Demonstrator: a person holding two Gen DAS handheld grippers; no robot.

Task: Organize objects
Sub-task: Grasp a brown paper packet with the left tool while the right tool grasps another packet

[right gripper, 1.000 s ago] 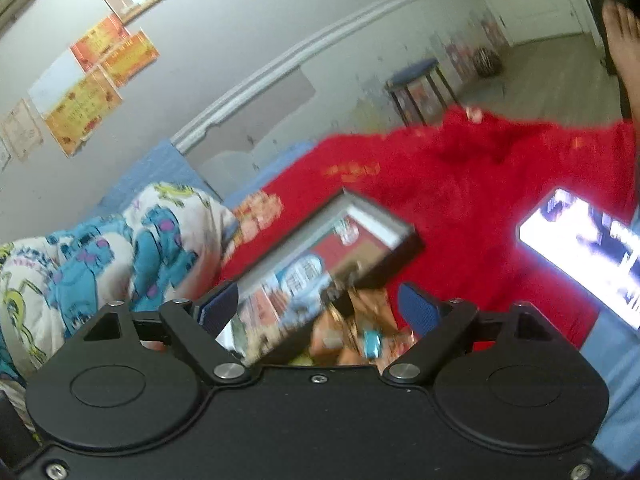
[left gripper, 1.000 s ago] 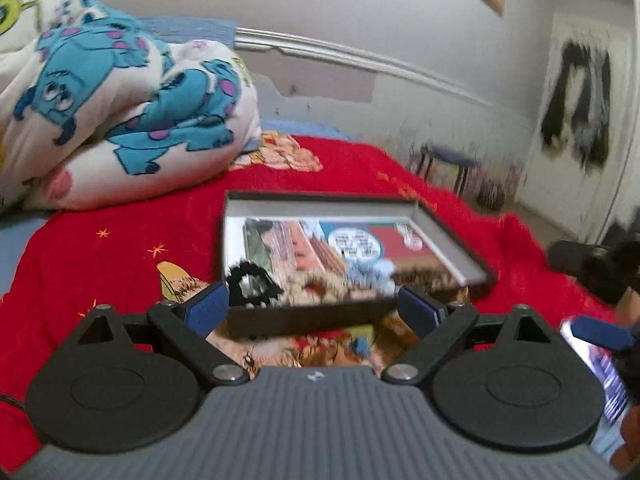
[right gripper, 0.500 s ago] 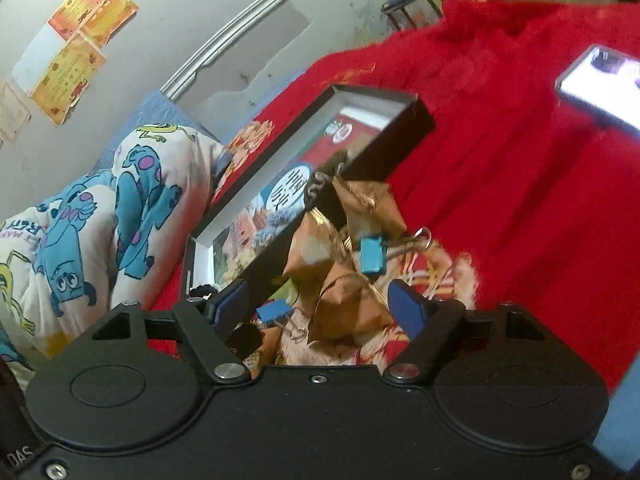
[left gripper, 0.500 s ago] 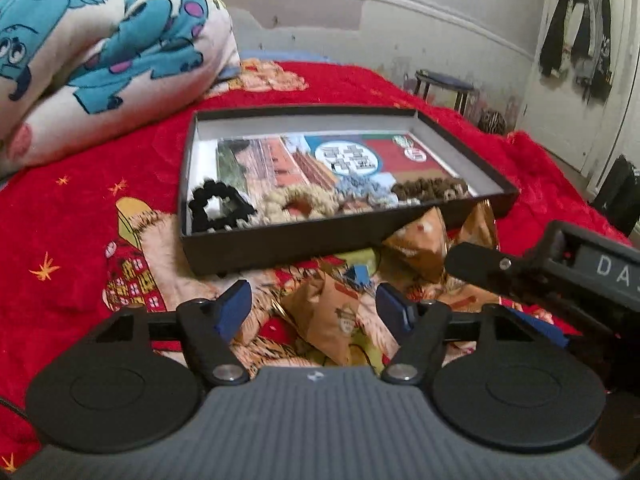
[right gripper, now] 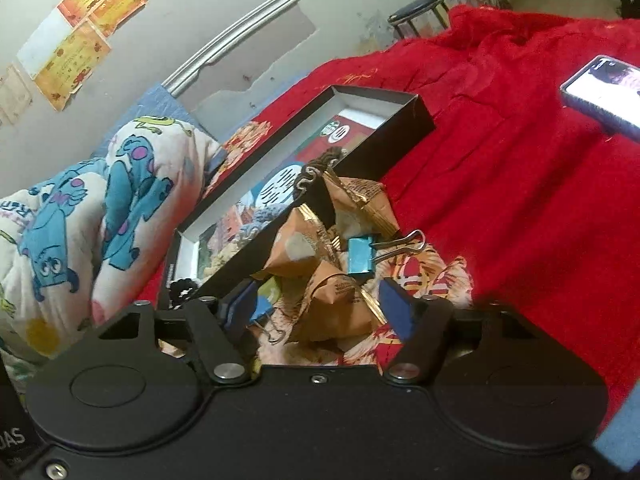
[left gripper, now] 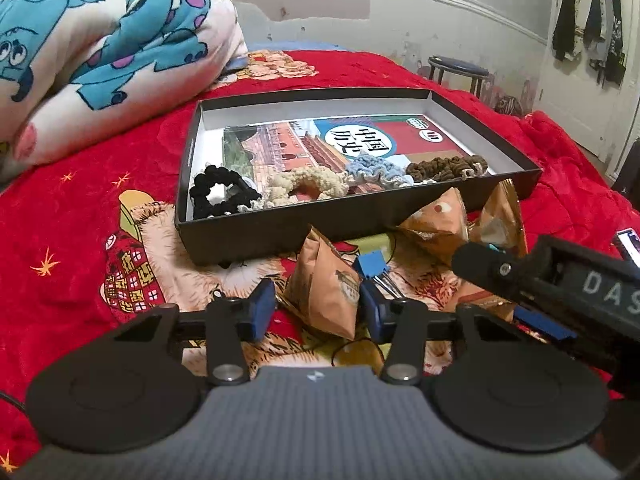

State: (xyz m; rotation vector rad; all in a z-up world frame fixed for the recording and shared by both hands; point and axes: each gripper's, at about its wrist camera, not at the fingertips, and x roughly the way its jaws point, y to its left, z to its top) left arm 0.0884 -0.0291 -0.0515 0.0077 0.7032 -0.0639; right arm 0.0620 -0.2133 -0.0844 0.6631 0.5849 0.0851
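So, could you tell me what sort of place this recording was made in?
Most likely a bedroom at home. The work goes on atop a bed with a red blanket, a cartoon-print duvet is bundled at its head, and clothes hang on the door.

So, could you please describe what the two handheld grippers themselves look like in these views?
The left gripper has a grey ribbed body with a small white logo, black round hubs, black link arms with silver pivot screws, and blue pads on its fingers. A thin black cable leaves its left edge. The right gripper is all black, likewise blue-padded, with white lettering on its side.
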